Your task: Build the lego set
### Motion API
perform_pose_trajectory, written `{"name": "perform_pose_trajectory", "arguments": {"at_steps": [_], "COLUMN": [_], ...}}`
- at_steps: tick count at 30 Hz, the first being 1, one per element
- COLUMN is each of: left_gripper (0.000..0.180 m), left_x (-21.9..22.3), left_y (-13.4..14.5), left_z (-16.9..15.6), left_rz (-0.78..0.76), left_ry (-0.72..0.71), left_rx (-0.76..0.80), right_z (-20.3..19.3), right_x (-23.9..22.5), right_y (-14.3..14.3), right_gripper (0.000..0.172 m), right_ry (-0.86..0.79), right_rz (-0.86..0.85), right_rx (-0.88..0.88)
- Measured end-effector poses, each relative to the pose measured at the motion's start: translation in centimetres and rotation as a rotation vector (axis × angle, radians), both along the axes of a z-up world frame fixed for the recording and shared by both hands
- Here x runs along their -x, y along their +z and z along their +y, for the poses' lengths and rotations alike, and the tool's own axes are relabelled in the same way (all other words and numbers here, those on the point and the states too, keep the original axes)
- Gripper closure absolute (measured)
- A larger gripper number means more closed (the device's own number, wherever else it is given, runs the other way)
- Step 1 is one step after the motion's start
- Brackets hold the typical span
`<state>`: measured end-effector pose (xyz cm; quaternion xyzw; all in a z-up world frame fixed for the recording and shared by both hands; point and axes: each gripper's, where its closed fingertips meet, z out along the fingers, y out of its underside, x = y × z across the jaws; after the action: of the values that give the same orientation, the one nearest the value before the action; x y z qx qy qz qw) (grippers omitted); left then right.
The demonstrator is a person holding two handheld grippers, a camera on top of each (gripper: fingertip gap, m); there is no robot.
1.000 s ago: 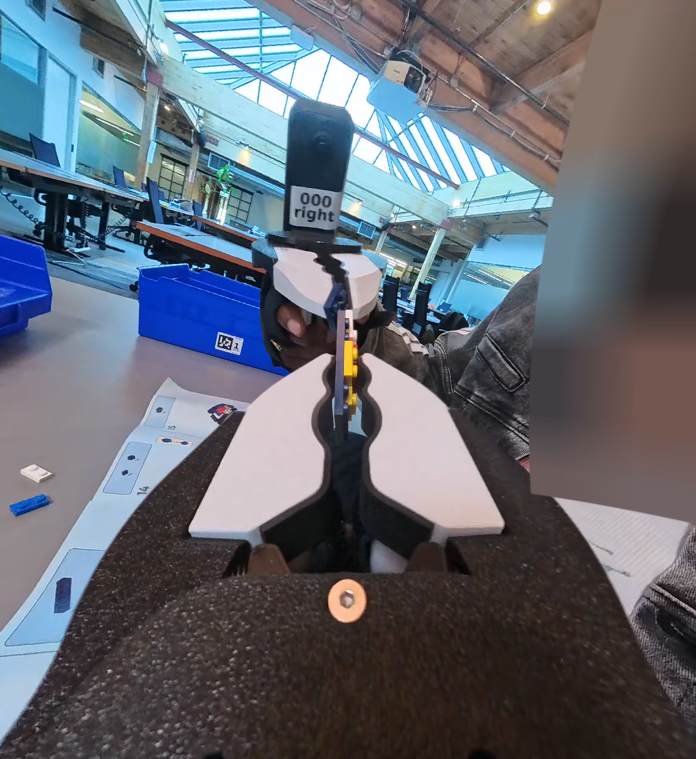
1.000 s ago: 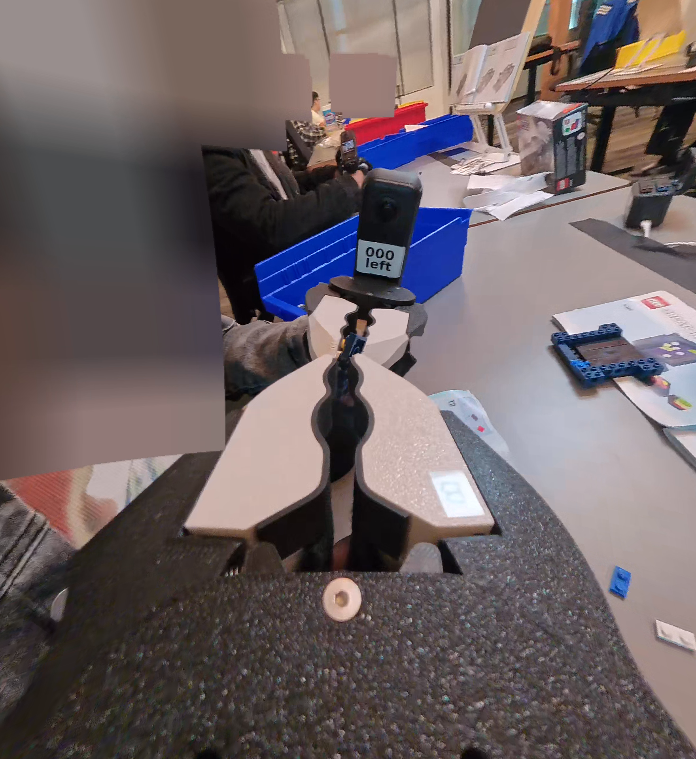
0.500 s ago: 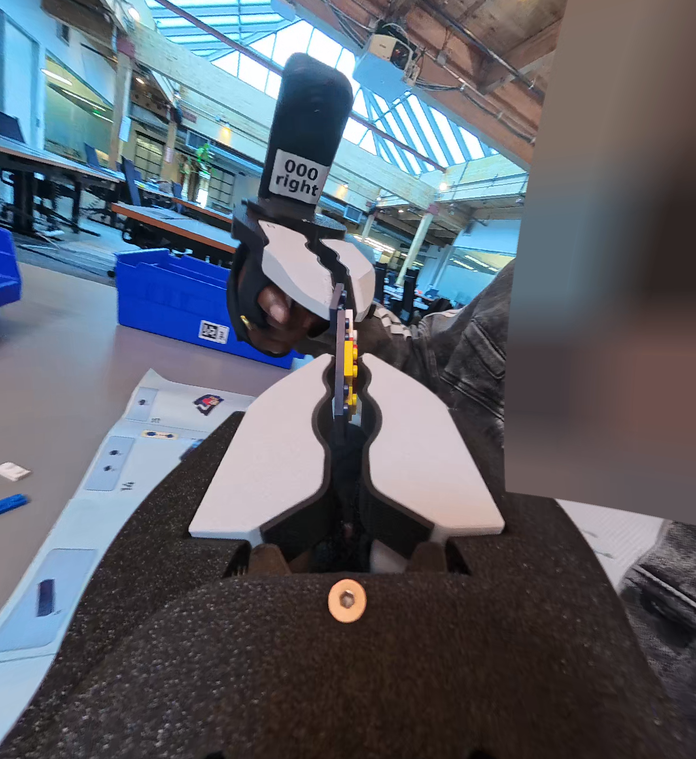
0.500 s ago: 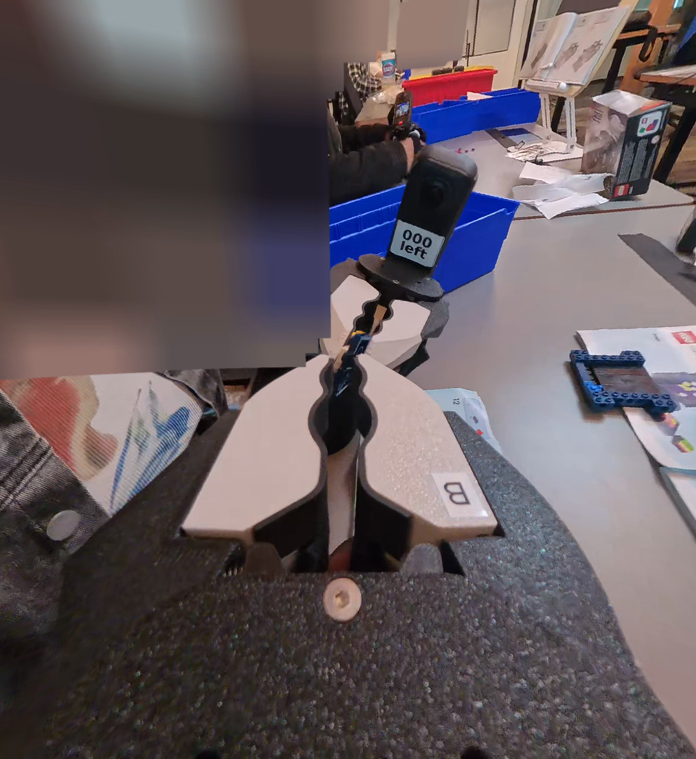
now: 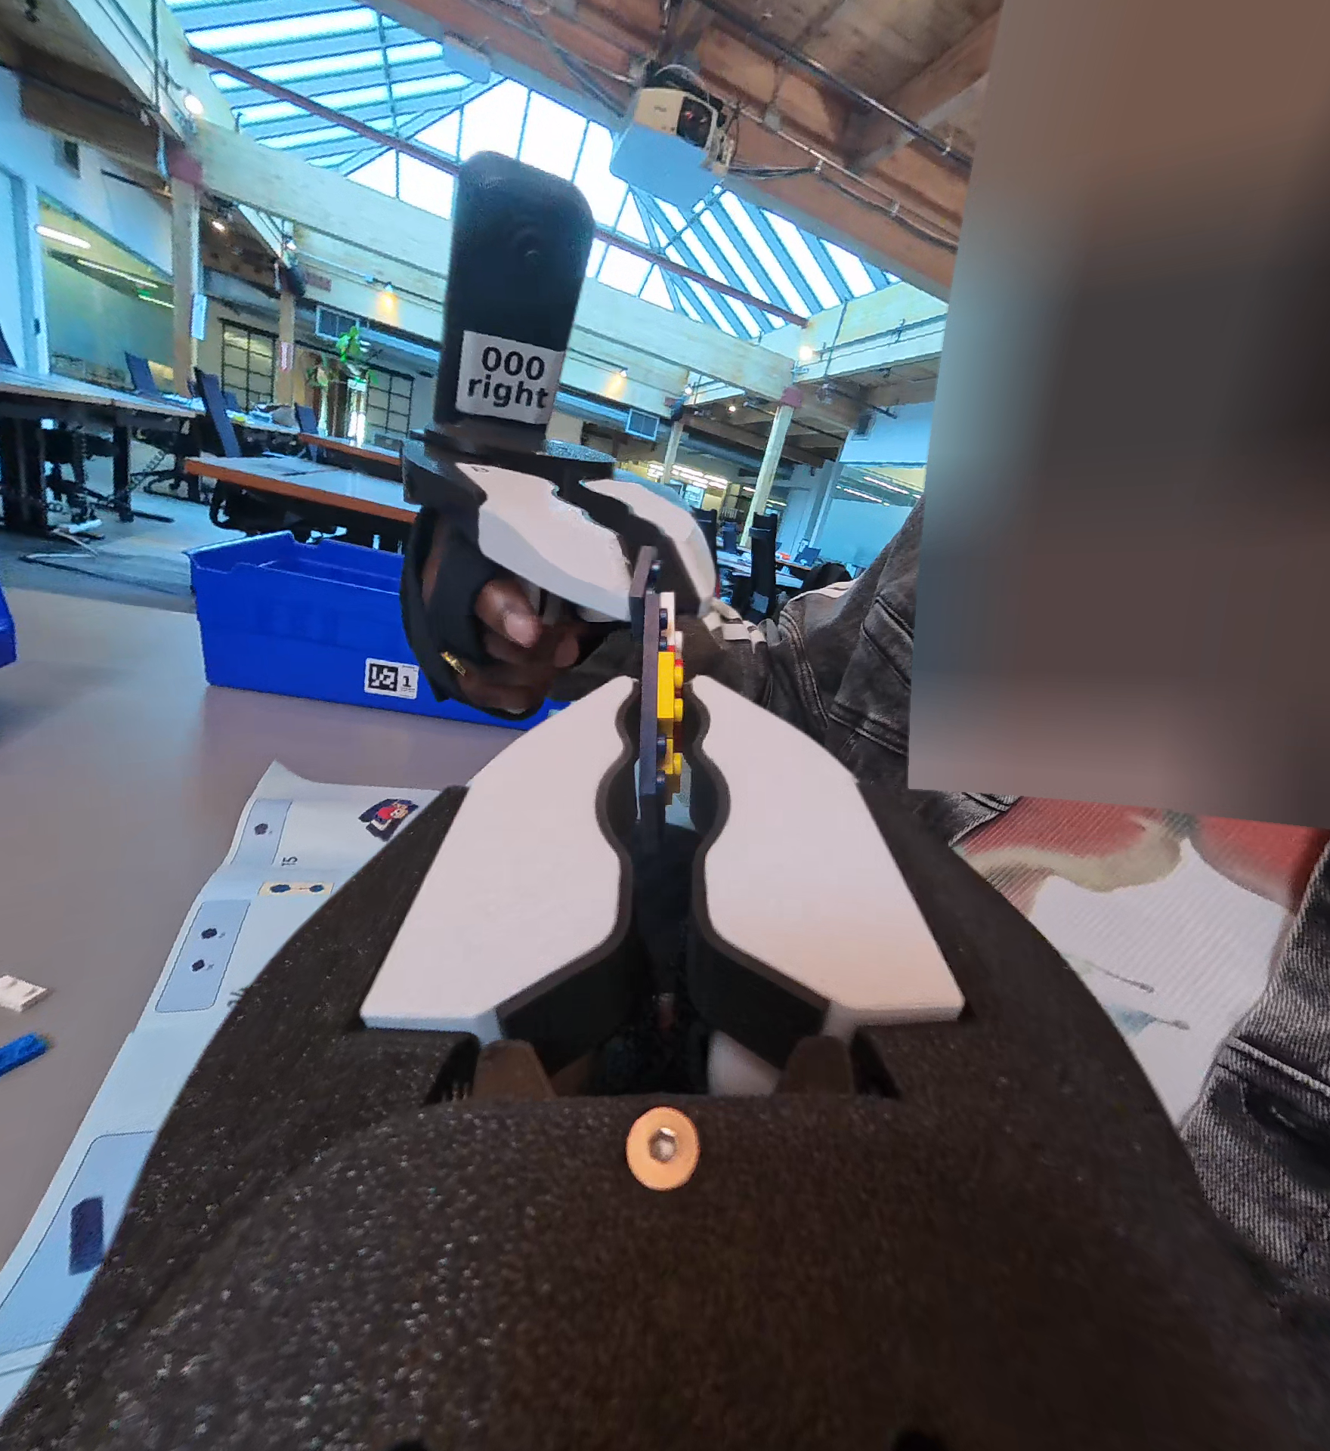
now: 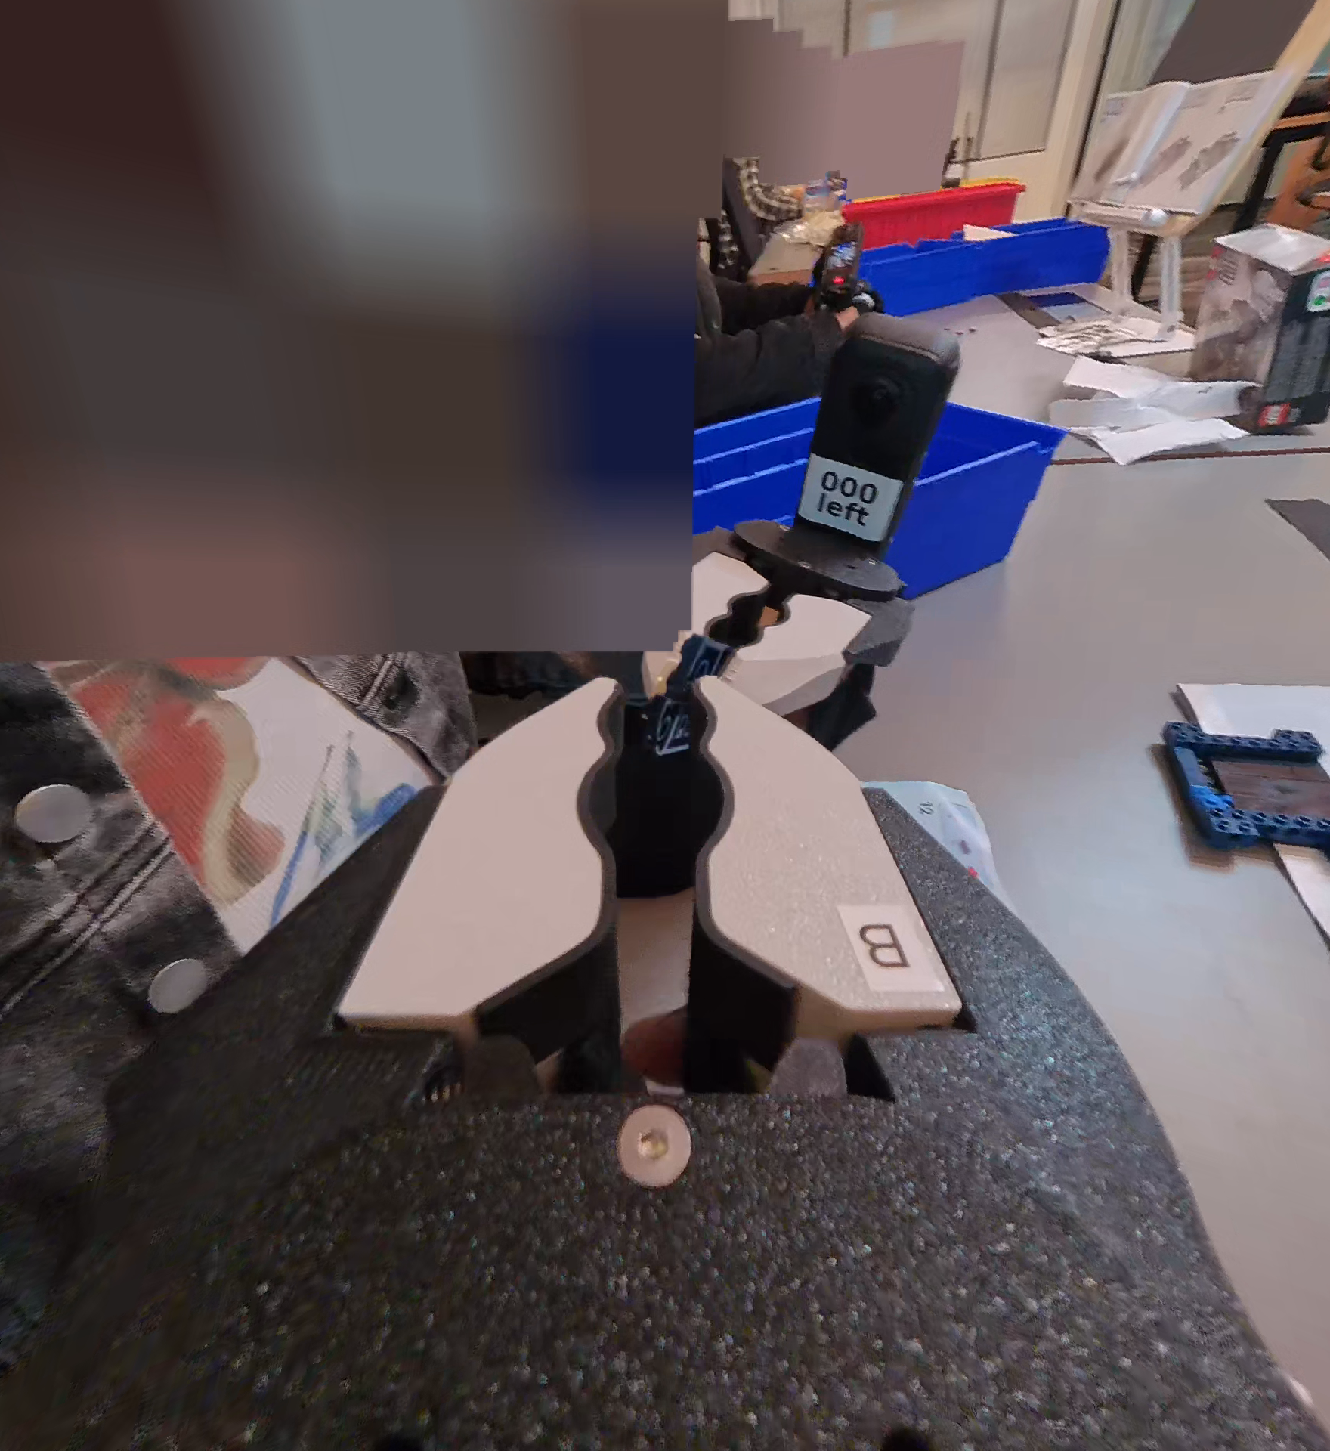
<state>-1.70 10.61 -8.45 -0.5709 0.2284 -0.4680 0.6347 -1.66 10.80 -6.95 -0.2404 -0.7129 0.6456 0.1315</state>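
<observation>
My left gripper point(image 5: 663, 692) is shut on a flat brick assembly point(image 5: 650, 628): a dark blue plate on edge with yellow, red and white bricks on its right face. It holds the assembly upright in the air above the table. My right gripper point(image 5: 666, 585) faces it from the far side, held by a gloved hand. Its fingers straddle the plate's top edge with a gap showing. In the right wrist view my right gripper point(image 6: 660, 691) stands open, with the dark blue plate point(image 6: 677, 726) between its tips. The left gripper point(image 6: 713, 652) is just beyond.
An instruction sheet point(image 5: 269, 864) lies on the grey table under the grippers. A white tile point(image 5: 12, 992) and a small blue plate point(image 5: 4, 1048) lie to its left. A blue bin point(image 5: 308, 612) stands behind. A blue frame build point(image 6: 1266, 793) rests on a booklet. Left and right tips are no more than a few centimetres apart.
My right gripper's fingers have spread apart around the plate's top edge and it has tilted and shifted. My left gripper keeps its hold on the assembly.
</observation>
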Motion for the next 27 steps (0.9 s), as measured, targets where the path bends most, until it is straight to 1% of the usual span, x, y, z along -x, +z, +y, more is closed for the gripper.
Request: {"name": "perform_pose_trajectory", "arguments": {"at_steps": [4, 7, 9, 12, 14, 15, 20, 27], "left_gripper": [0.172, 0.173, 0.173, 0.172, 0.172, 0.173, 0.172, 0.172], "left_x": [-0.1, -0.2, -0.4, -0.8, -1.2, -1.4, -2.0, -2.1], "left_y": [0.2, 0.5, 0.6, 0.9, 1.2, 1.3, 1.2, 1.3], "left_z": [-0.2, -0.5, -0.8, -1.5, -1.9, -2.0, -2.4, -2.5], "left_rz": [0.019, 0.104, 0.225, 0.418, 0.499, 0.526, 0.600, 0.613], "left_ry": [0.010, 0.067, 0.136, 0.260, 0.315, 0.327, 0.324, 0.325], "left_rx": [-0.035, -0.142, -0.272, -0.503, -0.616, -0.649, -0.711, -0.719], "right_z": [-0.2, -0.6, -1.1, -2.1, -2.7, -2.8, -3.4, -3.4], "right_x": [0.0, -0.1, -0.3, -1.0, -1.5, -1.7, -2.5, -2.6], "right_y": [0.2, 0.5, 0.6, 0.8, 1.0, 1.0, 0.7, 0.7], "right_gripper": [0.158, 0.159, 0.163, 0.164, 0.164, 0.164, 0.165, 0.165], "right_ry": [0.028, 0.051, 0.056, 0.081, 0.107, 0.121, 0.200, 0.227], "right_rz": [0.016, 0.059, 0.155, 0.315, 0.415, 0.457, 0.568, 0.571], "right_rx": [0.012, -0.041, -0.157, -0.352, -0.461, -0.510, -0.683, -0.731]}}
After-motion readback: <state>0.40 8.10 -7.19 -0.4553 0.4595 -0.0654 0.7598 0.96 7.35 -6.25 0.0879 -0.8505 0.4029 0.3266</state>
